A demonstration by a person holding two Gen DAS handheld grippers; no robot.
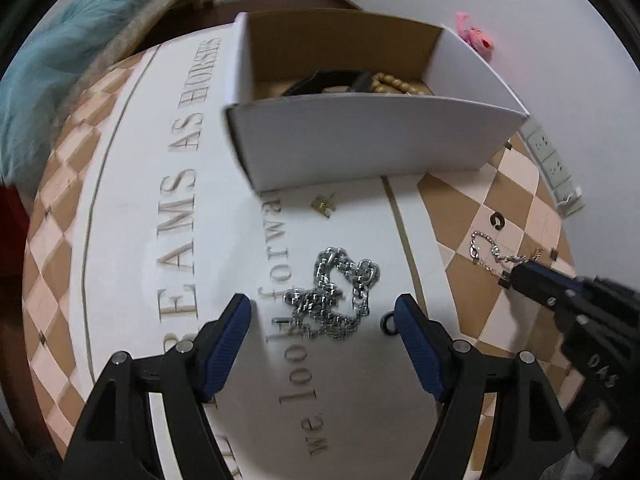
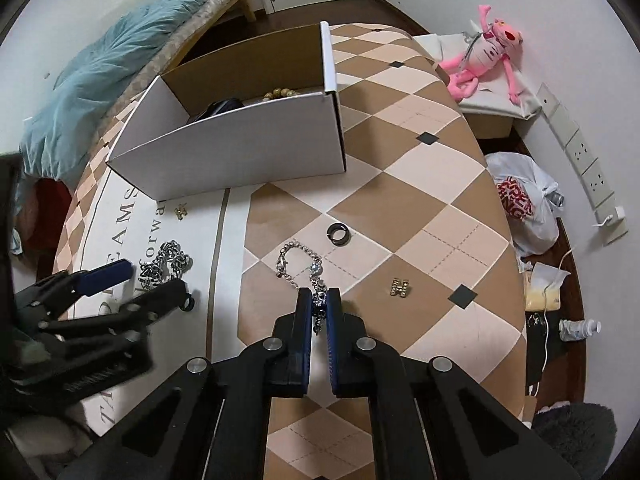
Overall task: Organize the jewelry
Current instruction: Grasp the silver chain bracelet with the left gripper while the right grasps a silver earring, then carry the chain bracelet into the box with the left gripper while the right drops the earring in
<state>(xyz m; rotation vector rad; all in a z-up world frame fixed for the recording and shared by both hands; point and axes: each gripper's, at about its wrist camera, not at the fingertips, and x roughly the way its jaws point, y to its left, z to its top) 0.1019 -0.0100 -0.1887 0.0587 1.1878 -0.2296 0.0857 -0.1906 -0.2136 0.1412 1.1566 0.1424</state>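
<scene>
A heavy silver chain (image 1: 334, 298) lies bunched on the white printed part of the tablecloth, just ahead of my open left gripper (image 1: 323, 314); it also shows in the right wrist view (image 2: 166, 262). My right gripper (image 2: 319, 300) is shut on one end of a thin silver bracelet (image 2: 298, 258), whose rest trails on the checked cloth; the bracelet shows in the left wrist view (image 1: 490, 250) too. A white cardboard box (image 1: 360, 136) behind holds wooden beads (image 1: 394, 82) and a dark strap (image 1: 324, 82).
A black ring (image 2: 338, 233) and a gold H charm (image 2: 400, 288) lie on the checked cloth. Another gold charm (image 1: 324, 204) sits near the box front. A small black ring (image 1: 388, 324) lies by my left gripper's right finger. A pink plush toy (image 2: 486, 56) and wall sockets (image 2: 584, 160) are off the table, right.
</scene>
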